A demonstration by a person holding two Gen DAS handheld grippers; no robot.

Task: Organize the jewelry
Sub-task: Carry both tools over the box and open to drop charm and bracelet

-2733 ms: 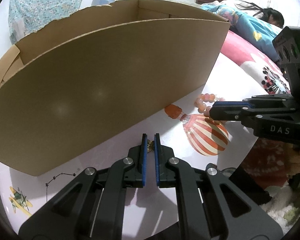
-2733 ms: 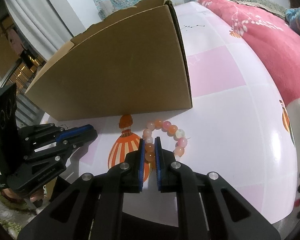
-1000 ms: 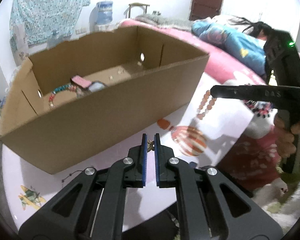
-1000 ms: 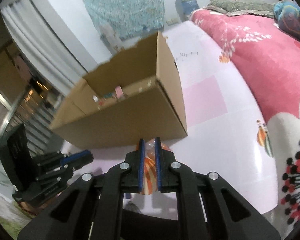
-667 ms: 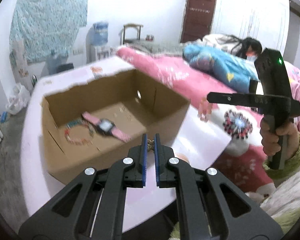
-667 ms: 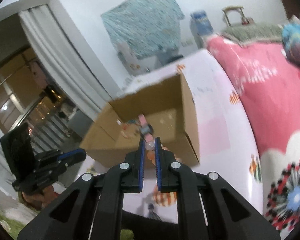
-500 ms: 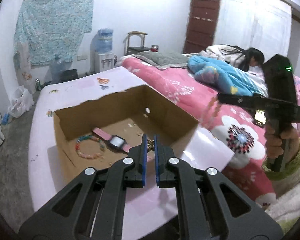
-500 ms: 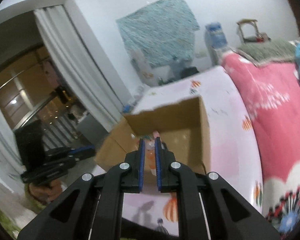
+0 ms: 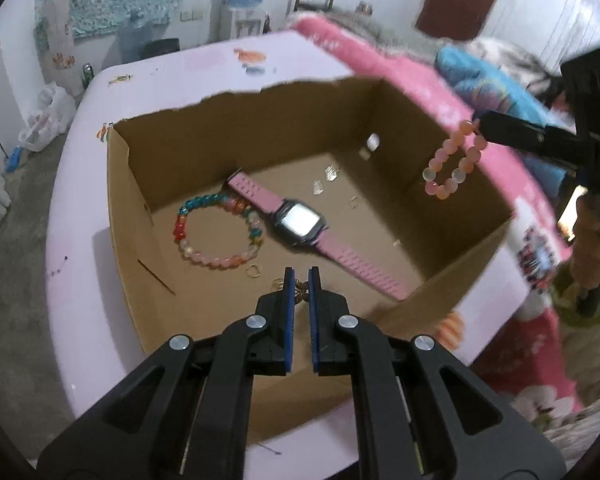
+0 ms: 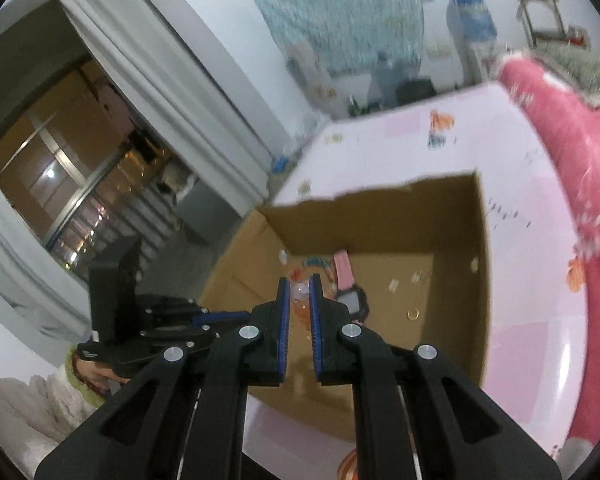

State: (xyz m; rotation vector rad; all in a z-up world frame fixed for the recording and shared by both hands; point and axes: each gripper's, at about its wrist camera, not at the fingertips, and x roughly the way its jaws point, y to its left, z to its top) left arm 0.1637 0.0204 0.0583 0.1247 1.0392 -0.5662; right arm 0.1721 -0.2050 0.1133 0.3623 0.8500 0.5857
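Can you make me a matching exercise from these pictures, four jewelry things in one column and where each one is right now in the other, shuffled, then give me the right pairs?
Things:
1. pink watch
2. peach bead bracelet
3. multicolour bead bracelet
4. small gold piece

Places:
A. pinched in the left gripper, above the cardboard box
B. lying on the box floor, left of the watch
C. hanging from the right gripper, over the box
D. lying slantwise across the box floor

Pairs: 1-D, 2-C, 3-B, 4-A
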